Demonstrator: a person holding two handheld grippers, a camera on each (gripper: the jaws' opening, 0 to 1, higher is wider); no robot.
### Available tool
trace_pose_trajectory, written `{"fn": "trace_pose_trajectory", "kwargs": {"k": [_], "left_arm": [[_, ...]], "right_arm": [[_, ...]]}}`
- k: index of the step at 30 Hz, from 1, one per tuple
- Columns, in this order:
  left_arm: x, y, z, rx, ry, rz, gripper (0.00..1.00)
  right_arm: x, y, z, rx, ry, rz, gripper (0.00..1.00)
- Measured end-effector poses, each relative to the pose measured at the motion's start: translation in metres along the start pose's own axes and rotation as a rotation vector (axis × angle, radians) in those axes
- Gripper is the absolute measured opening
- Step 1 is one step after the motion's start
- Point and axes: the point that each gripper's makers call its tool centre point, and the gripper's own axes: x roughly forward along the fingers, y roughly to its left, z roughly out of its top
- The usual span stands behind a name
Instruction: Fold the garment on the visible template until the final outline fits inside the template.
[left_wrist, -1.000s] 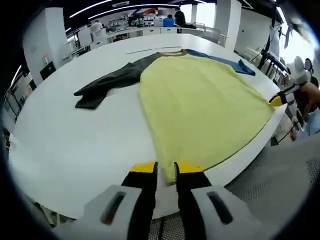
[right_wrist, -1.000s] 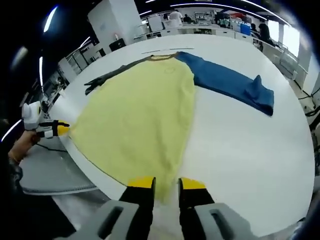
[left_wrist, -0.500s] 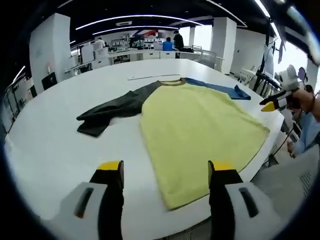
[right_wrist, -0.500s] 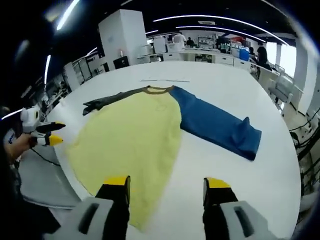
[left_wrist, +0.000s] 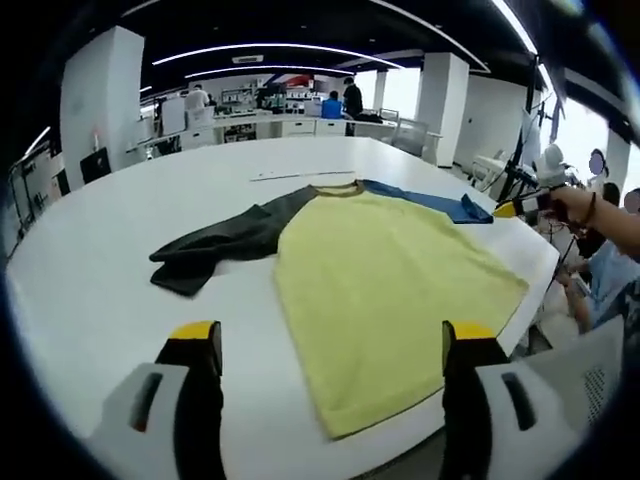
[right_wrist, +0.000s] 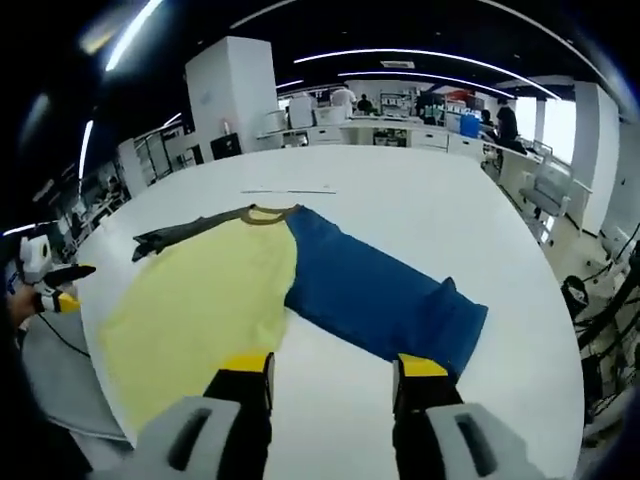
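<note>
Left gripper (left_wrist: 330, 345) is held spread wide above the near hem of the shirt (left_wrist: 385, 280), nothing gripped. Right gripper (right_wrist: 330, 375) is also held spread, empty, over the table (right_wrist: 420, 220) beside the blue sleeve (right_wrist: 385, 300). The shirt is laid flat on the white table, yellow body centred, dark sleeve (left_wrist: 220, 240) stretched out on the other side.

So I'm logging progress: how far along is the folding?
Barely begun. The shirt lies spread flat on the white table, dark sleeve and blue sleeve both stretched out, no fold visible. Left tongs and right tongs are open and hold nothing. All folding remains.
</note>
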Motion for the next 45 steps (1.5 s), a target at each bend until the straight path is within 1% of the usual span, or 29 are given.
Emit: {"fn": "trace_pose_trajectory", "kwargs": {"k": [4,10,14,23,25,28,31,33,35,37,40,41,43,45], "left_arm": [[0.0,-0.001,0.002,0.009,0.001,-0.003,0.95],[0.001,-0.005,0.008,0.012,-0.018,-0.009,0.99],[0.001,-0.006,0.009,0.013,-0.016,-0.01,0.99],[0.0,-0.008,0.009,0.008,-0.006,-0.002,0.99],[-0.001,-0.008,0.01,0.002,-0.004,-0.001,0.97],[-0.003,-0.008,0.011,-0.001,-0.005,0.004,0.96],[-0.004,-0.007,0.01,-0.001,-0.003,0.008,0.96],[-0.005,-0.006,0.008,-0.001,0.0,0.009,0.96],[-0.005,-0.006,0.008,-0.002,0.001,0.008,0.95],[-0.006,-0.006,0.009,-0.002,-0.004,0.008,0.95],[-0.007,-0.006,0.01,-0.001,-0.009,0.007,0.95],[-0.007,-0.006,0.009,0.0,-0.009,0.008,0.96],[-0.007,-0.005,0.009,0.001,-0.007,0.009,0.96],[-0.007,-0.005,0.008,0.0,-0.007,0.007,0.96]], "right_arm": [[0.014,-0.009,0.006,0.009,-0.002,-0.001,0.41],[0.029,-0.019,0.005,-0.014,0.035,-0.021,0.34],[0.037,-0.026,0.0,-0.033,0.065,-0.033,0.29],[0.051,-0.041,-0.007,-0.046,0.11,-0.062,0.17],[0.052,-0.043,-0.01,-0.047,0.118,-0.066,0.13],[0.053,-0.045,-0.016,-0.046,0.14,-0.076,0.04],[0.052,-0.049,-0.015,-0.039,0.126,-0.087,0.0],[0.05,-0.051,-0.014,-0.028,0.124,-0.094,0.0],[0.046,-0.056,-0.01,-0.036,0.114,-0.109,0.0],[0.038,-0.067,-0.005,-0.054,0.105,-0.15,0.0],[0.025,-0.083,0.003,-0.051,0.097,-0.204,0.0],[0.019,-0.091,0.006,-0.064,0.093,-0.234,0.0],[0.009,-0.101,0.01,-0.062,0.085,-0.269,0.0],[0.002,-0.11,0.013,-0.058,0.079,-0.287,0.0]]}}
